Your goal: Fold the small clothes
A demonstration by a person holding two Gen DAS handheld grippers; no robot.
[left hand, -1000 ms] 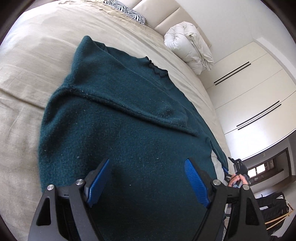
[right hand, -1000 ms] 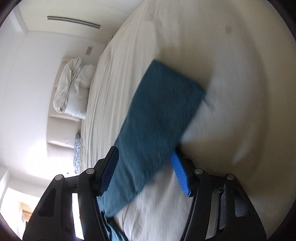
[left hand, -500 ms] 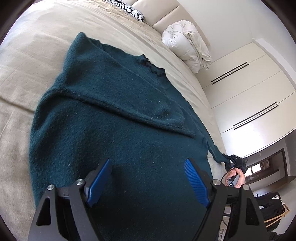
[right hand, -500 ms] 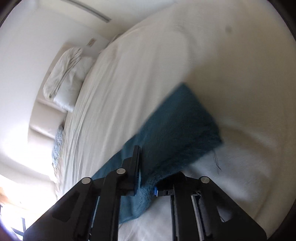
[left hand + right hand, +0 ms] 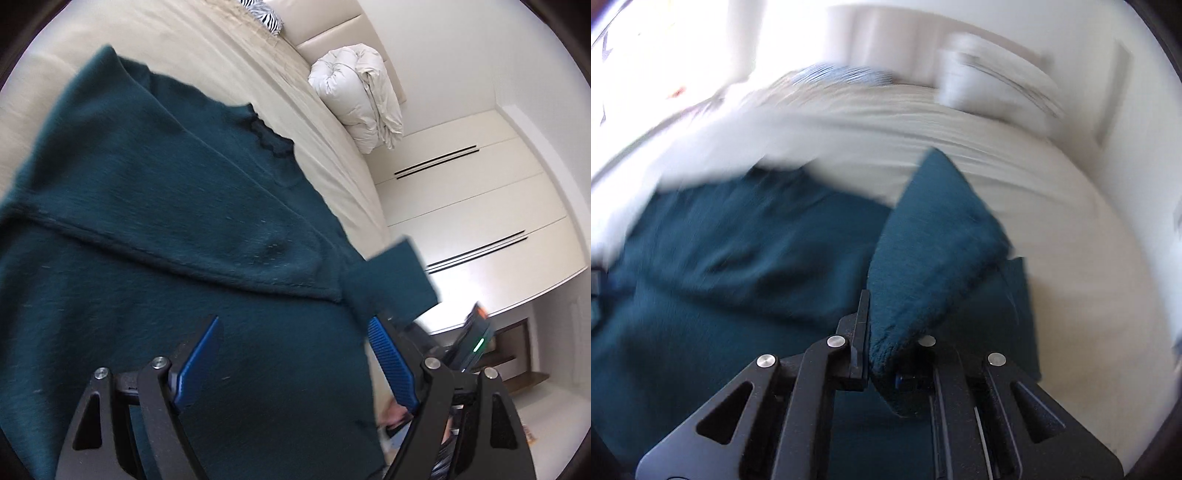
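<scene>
Sweater [image 5: 177, 229] is spread on the bed [image 5: 229, 62], filling frame centre. Its sleeve [image 5: 934, 251] is pinched in the right gripper [image 5: 881, 354], likely for folding inward. Left gripper [image 5: 295, 365] is held wide, empty, above the hem.

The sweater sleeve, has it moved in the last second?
Yes. The sleeve, clamped in the right gripper, has lifted off the bed over the sweater body.

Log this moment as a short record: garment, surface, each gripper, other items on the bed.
garment: dark green sweater, spread flat, one sleeve already folded across the body
surface: beige bed
left gripper: open, above the sweater, holding nothing
right gripper: shut on the other sleeve, lifted off the bed
other items: rolled white duvet, zebra-print pillow
</scene>
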